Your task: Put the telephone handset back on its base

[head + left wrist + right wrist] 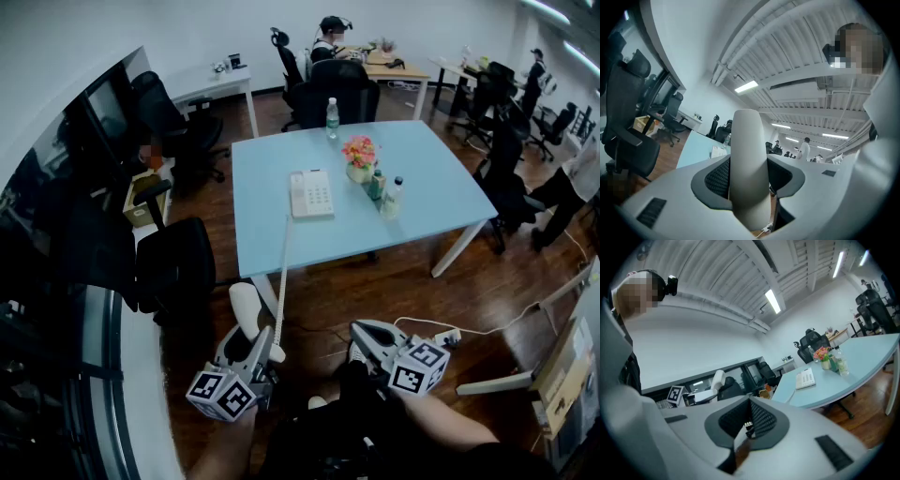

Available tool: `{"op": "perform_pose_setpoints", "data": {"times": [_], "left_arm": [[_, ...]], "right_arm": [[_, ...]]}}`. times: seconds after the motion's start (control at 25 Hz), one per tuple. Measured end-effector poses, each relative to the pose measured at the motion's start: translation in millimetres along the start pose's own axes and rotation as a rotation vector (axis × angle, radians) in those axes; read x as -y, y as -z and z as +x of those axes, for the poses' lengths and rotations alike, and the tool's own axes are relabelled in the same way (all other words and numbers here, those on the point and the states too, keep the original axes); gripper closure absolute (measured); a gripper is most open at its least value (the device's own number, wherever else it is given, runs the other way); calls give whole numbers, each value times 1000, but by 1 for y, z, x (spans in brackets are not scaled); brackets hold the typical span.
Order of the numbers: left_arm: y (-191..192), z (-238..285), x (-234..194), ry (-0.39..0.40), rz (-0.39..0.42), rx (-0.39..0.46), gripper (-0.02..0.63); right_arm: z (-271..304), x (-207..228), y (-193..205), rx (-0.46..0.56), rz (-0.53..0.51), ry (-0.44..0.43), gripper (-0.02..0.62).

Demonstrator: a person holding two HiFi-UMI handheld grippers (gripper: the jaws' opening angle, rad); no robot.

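Observation:
The white telephone base (pixel 311 194) lies on the light blue table (pixel 272 234), far ahead of both grippers. Its cord (pixel 283 272) runs down off the table's front edge to the white handset (pixel 247 311). My left gripper (pixel 251 345) is shut on that handset, held low over the floor near my body. In the left gripper view the handset (pixel 749 159) stands upright between the dark pads (pixel 719 176) and fills the gap. My right gripper (pixel 364 332) hangs beside it, shut with nothing in it. In the right gripper view the base (pixel 805 378) and handset (pixel 717 379) both show.
A vase of flowers (pixel 360 156) and two bottles (pixel 391 198) stand on the table right of the base; another bottle (pixel 332 117) is at its far edge. Black office chairs (pixel 174 272) flank the table's left. A power strip (pixel 448 337) lies on the wooden floor. People sit at the back desks.

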State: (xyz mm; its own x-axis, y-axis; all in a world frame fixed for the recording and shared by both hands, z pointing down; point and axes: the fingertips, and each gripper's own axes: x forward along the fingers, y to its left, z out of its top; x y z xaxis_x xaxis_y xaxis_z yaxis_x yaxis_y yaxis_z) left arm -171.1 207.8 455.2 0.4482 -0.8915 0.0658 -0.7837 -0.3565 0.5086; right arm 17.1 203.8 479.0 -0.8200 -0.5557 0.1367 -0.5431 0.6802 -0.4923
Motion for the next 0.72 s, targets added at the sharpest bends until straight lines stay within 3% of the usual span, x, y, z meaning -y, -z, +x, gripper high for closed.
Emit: {"op": "perform_pose_setpoints", "data": {"times": [0.44,0.72], "left_arm": [[-18,48,-24,-31,-2,7,397],[-47,117,-46,-59,38,19,398]], "right_arm": [[60,36,-38,-4,-16,-68,581],[109,87,-92,13,-30,-112,581]]}}
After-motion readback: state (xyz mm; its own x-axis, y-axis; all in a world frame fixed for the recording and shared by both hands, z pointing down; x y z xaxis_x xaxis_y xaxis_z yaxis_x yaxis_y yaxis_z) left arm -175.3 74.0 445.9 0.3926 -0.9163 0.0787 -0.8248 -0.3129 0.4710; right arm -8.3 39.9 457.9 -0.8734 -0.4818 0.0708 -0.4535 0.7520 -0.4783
